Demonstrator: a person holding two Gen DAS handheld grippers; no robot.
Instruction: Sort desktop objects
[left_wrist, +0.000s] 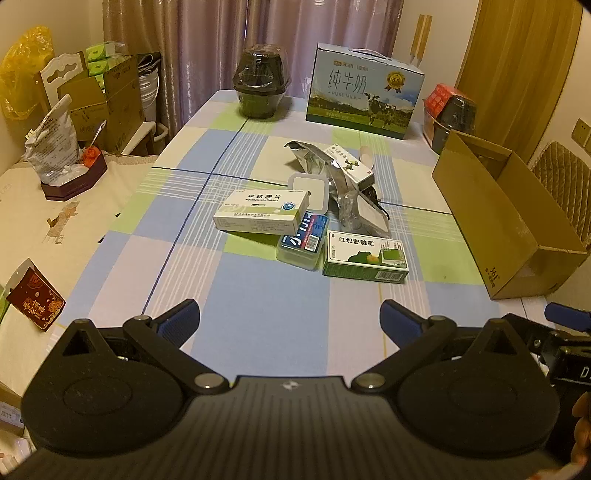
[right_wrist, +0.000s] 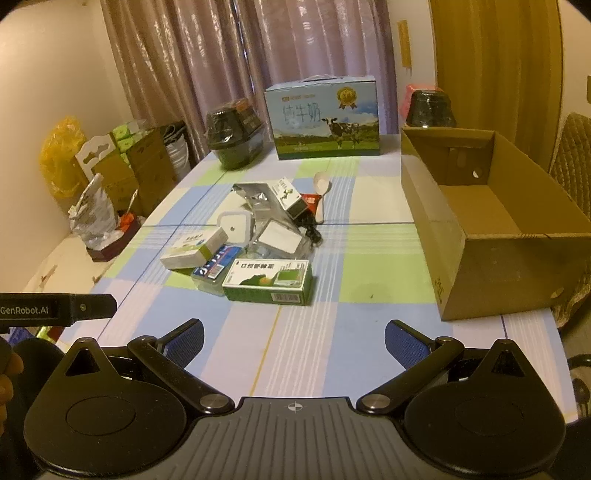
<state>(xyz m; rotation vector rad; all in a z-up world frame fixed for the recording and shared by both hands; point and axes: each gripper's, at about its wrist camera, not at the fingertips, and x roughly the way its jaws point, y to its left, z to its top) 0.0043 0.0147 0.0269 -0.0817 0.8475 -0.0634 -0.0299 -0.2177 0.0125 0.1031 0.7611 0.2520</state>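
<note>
A pile of small items lies mid-table on the checked cloth: a white medicine box (left_wrist: 263, 215) (right_wrist: 194, 252), a green box (left_wrist: 366, 260) (right_wrist: 270, 281), a blue-labelled clear case (left_wrist: 303, 240) (right_wrist: 216, 271), a square white lidded container (left_wrist: 309, 190) (right_wrist: 233, 228), silver foil bags (left_wrist: 314, 157) (right_wrist: 255, 201), a slim white box (left_wrist: 349, 162) (right_wrist: 290, 195) and a white spoon (right_wrist: 320, 192). An open cardboard box (left_wrist: 502, 221) (right_wrist: 491, 229) stands at the right. My left gripper (left_wrist: 290, 319) and right gripper (right_wrist: 294, 341) hover open over the near table, short of the pile, holding nothing.
A milk carton (left_wrist: 365, 92) (right_wrist: 323, 118) and dark wrapped bowls (left_wrist: 260, 86) (right_wrist: 234, 133) (right_wrist: 430, 109) stand at the far edge. Left of the table are a cloth-covered surface (left_wrist: 44, 229), a white bag (left_wrist: 53, 144), cartons and a red booklet (left_wrist: 35, 299). A chair (right_wrist: 572, 158) is at the right.
</note>
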